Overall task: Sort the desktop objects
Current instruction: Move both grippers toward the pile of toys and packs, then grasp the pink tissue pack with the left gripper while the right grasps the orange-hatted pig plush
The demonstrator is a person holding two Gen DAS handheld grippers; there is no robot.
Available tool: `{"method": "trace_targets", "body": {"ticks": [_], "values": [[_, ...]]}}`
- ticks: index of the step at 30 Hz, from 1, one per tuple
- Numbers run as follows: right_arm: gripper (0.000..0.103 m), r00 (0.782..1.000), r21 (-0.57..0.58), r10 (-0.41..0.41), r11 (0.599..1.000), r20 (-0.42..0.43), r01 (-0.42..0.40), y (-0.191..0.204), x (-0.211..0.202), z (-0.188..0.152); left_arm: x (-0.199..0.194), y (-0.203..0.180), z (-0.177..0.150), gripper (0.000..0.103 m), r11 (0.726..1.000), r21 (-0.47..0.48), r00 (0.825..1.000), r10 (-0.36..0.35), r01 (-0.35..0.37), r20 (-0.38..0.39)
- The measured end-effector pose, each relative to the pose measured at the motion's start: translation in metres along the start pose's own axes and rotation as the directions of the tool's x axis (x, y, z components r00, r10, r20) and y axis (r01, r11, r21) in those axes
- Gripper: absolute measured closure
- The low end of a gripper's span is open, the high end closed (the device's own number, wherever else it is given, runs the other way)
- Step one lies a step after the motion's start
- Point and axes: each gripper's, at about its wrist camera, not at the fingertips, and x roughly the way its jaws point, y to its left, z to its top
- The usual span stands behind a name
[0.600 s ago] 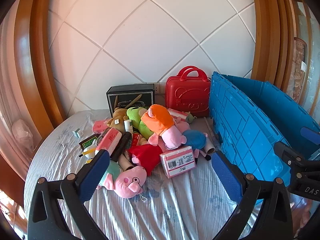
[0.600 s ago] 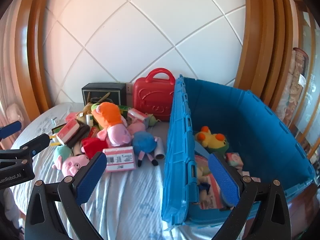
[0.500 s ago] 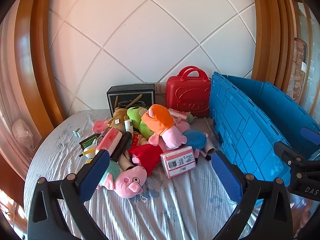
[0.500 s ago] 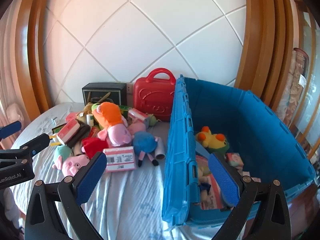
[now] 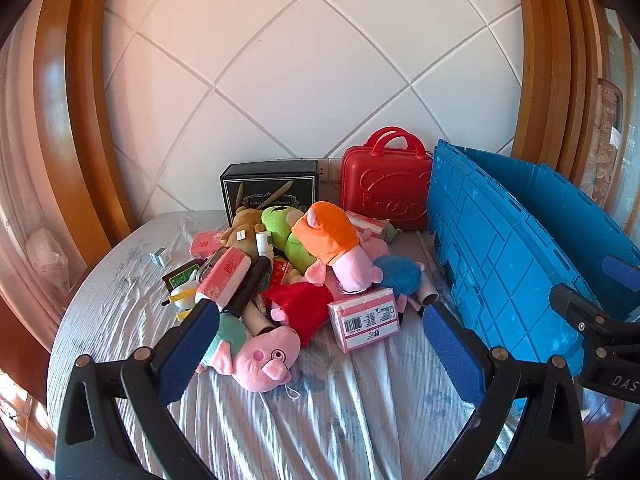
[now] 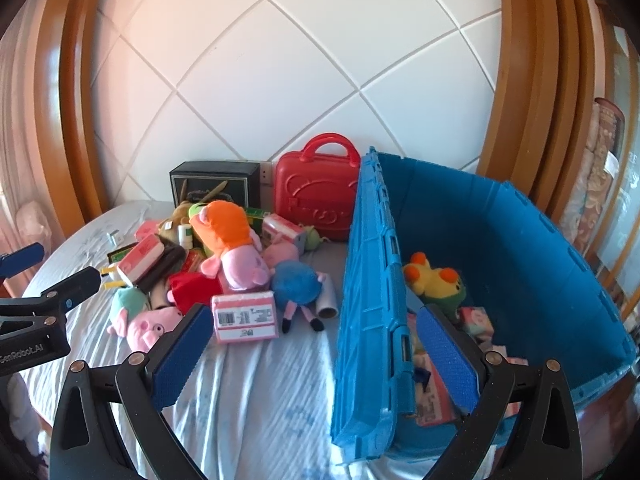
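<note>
Toys (image 5: 304,276) heaped beside blue crate (image 6: 520,240); both grippers' jaws wide, empty.

Pale grey-blue striped cloth (image 5: 360,420) with faint floral print under everything. Bright blue crate (image 6: 520,248); inside, a yellow plush (image 6: 430,278) with orange patches, perhaps green below. Glossy red case (image 5: 384,192) with embossed bear outline. Black box (image 5: 270,190) edged in white line. Pink pig head (image 5: 266,362) on mint-green body; orange-clad pink pig (image 5: 332,236); lime-green frog (image 5: 282,226); round blue plush (image 6: 298,284). Pink-and-white carton (image 5: 364,318) bearing black barcode. Blue pads on black gripper fingers (image 5: 188,352).
</note>
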Motion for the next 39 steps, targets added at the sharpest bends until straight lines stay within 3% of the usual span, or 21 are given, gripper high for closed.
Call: {"method": "trace_targets", "body": {"ticks": [10,16,25,29,33,39], "values": [[0.0,0.998,-0.035,0.06,0.998,-0.036,-0.061,0.022,0.029,0.005,0.021,0.029,-0.006,0.0,0.999,-0.035,0.999,0.038,-0.039,-0.03],[0.0,0.988,-0.07,0.112,0.99,-0.104,-0.12,0.042,0.068,0.002,0.061,0.07,-0.026,0.0,0.991,-0.074,0.985,0.101,-0.112,-0.138],[0.0,0.945,-0.068,0.159,0.98,-0.287,-0.185,0.068,0.162,-0.019,0.148,0.103,-0.068,0.0,0.985,-0.078,0.933,0.12,-0.156,-0.34],[0.0,0.921,-0.066,0.16,0.978,-0.356,-0.196,0.081,0.203,-0.03,0.186,0.094,-0.075,0.0,0.992,-0.031,0.911,0.098,-0.12,-0.4],[0.0,0.892,-0.055,0.167,0.977,-0.42,-0.208,0.088,0.236,-0.041,0.22,0.089,-0.088,0.0,0.995,-0.008,0.876,0.085,-0.1,-0.474],[0.0,0.843,-0.021,0.18,0.975,-0.507,-0.221,0.098,0.281,-0.057,0.249,0.116,-0.106,0.0,0.984,-0.13,0.831,0.03,-0.122,-0.555]]}}
